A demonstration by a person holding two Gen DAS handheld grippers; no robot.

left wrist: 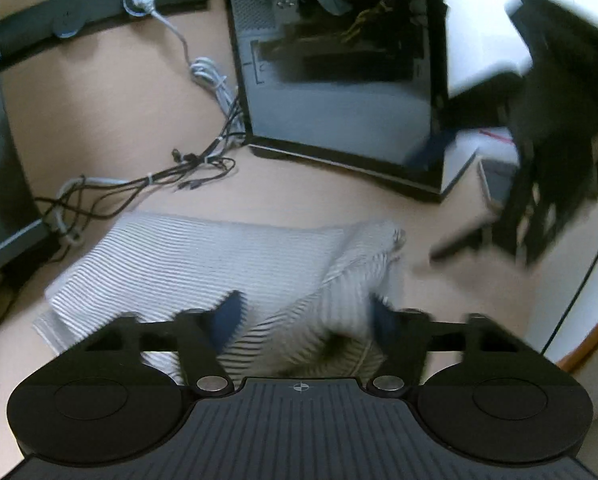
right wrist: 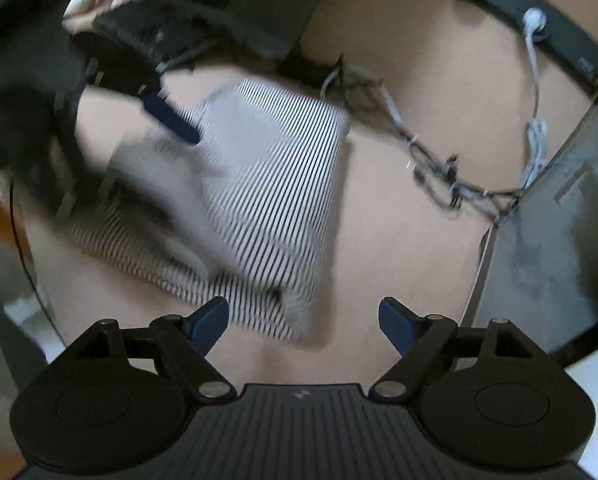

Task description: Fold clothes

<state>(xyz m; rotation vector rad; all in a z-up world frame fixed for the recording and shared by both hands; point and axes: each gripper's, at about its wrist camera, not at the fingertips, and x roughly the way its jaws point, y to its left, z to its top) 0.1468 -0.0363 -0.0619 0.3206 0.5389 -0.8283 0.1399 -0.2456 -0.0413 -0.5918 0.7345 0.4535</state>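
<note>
Surface: pale wood desk (left wrist: 319, 196), a computer case (left wrist: 339, 80) at upper centre, tangled cables (left wrist: 203, 160) at left.
Garment: striped garment (left wrist: 219, 256) lies partly folded on the desk in the lower middle of the left view, one flap bunched at its right end.
Left gripper (left wrist: 305, 316): jaws half-narrowed around the raised fold; whether the pads press the cloth, I cannot tell.
Right gripper (right wrist: 303, 322): wide, holding nothing, the garment's corner just ahead of it.
Step advice: pinch only the top layer, draw it flat, keep edges aligned.
Unclear: motion blur smears the fold; the garment's near edge is hidden by the gripper body.
</note>
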